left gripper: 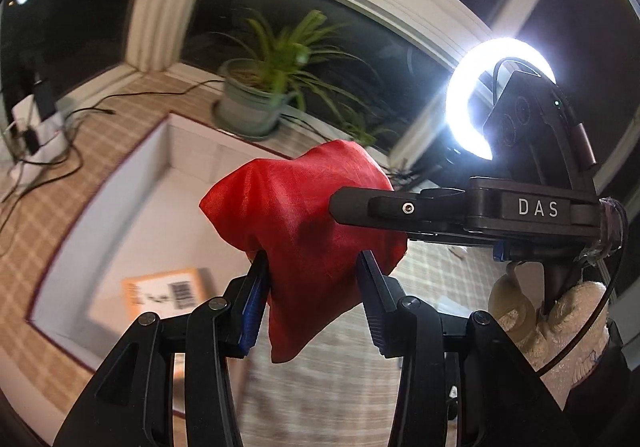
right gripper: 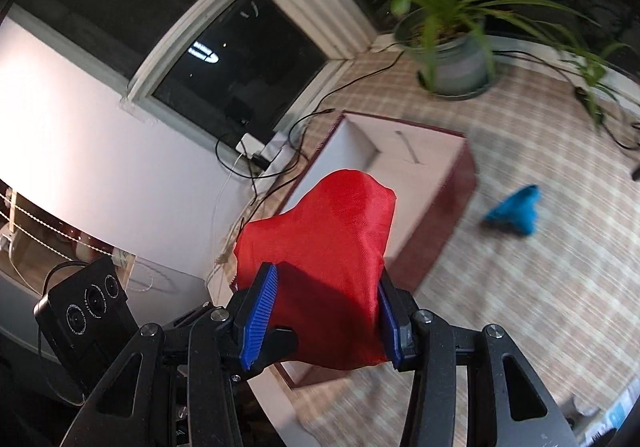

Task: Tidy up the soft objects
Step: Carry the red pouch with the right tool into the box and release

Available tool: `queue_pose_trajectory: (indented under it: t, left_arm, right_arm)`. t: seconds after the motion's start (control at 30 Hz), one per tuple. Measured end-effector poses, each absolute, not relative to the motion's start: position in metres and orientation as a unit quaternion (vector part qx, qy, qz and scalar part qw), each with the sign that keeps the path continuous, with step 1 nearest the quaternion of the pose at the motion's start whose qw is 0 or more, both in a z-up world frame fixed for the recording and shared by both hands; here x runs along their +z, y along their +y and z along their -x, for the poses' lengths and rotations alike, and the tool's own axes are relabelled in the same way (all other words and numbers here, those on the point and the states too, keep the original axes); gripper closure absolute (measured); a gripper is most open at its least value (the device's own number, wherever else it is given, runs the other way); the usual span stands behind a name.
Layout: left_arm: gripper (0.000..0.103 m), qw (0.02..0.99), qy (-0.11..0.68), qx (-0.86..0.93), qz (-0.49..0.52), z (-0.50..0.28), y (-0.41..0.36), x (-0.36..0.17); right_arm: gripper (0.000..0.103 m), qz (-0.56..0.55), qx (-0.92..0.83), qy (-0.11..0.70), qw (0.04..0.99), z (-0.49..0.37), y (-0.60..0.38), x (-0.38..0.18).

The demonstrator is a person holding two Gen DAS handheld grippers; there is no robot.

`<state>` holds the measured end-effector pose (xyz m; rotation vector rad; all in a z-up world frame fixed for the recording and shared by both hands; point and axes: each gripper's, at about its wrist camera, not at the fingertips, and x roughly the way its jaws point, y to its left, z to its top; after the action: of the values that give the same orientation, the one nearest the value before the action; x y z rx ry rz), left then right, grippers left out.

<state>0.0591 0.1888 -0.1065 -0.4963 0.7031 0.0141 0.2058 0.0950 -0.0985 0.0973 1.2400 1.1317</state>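
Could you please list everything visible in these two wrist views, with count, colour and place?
Red bean bag: one, red, held up in front of the box by both claws.
Blue bean bag: one, blue, on the checked cloth right of the box.
Box: one, white inside, dark red outside, open.
Potted plant: one, green, grey pot, beyond the box.
Ring light: one, lit, white.
Left claw: black, blue pads, gripping the red bag.
Right claw: same, gripping it.

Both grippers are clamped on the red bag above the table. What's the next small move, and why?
Probably carry the red bag forward over the open box before releasing. Both the left gripper and the right gripper grip it, and the box lies just ahead.
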Motion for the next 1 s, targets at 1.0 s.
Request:
queue_pose_trajectory:
  t: [1.0]
  left_arm:
    - [0.063,0.869,0.4,0.071,0.282,-0.097,0.292,-0.151]
  right_arm:
    - [0.059,0.027,0.465,0.588,0.661,-0.251,0.208,-0.158]
